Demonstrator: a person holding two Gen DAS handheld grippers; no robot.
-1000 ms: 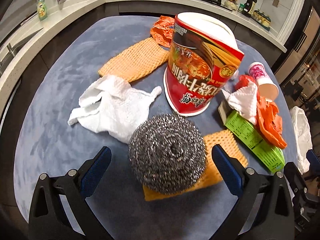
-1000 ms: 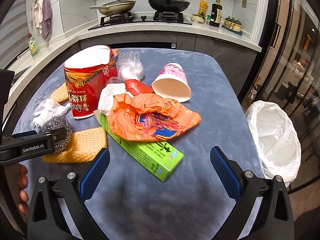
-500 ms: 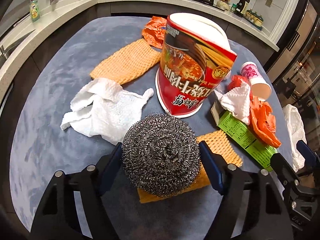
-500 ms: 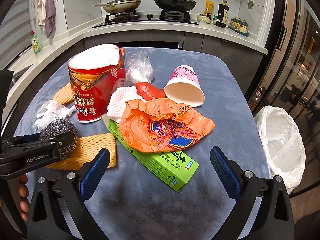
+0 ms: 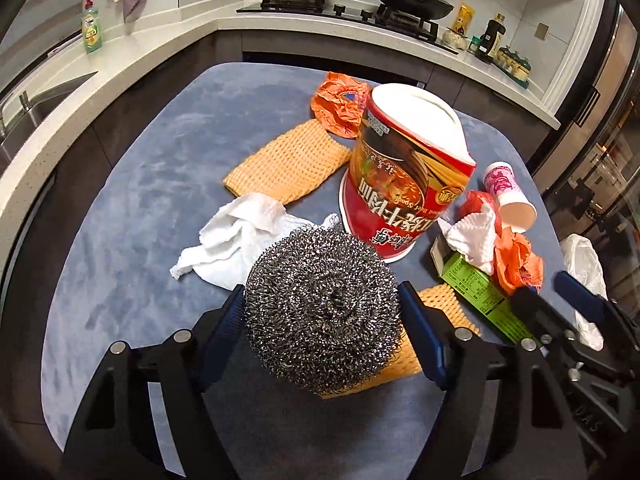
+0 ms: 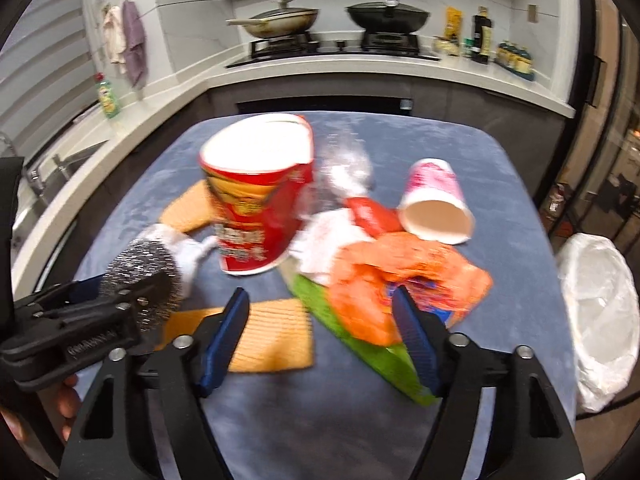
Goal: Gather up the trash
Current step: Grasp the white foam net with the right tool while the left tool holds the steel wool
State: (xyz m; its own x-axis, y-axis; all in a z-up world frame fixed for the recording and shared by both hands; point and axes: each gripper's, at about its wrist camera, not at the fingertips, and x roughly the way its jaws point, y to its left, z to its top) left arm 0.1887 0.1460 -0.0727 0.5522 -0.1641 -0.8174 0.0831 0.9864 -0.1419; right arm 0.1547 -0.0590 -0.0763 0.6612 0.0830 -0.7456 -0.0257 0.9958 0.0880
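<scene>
My left gripper is shut on a steel wool scrubber, held just above an orange foam net. Behind it stand an upside-down red noodle cup and a crumpled white tissue. The right wrist view is blurred. There my right gripper hangs over the blue table with its jaws closing. A green box and an orange wrapper lie between the fingers, and the left pad stands apart from them. The scrubber shows at the left.
A pink paper cup lies on its side behind the wrapper. A white-lined trash bag stands off the table's right edge. Another orange foam net and an orange wrapper lie farther back. The kitchen counter curves around the table.
The left jaws closed on the scrubber and lifted it a little off the foam net. The right gripper moved forward over the green box and wrapper, and its jaws narrowed.
</scene>
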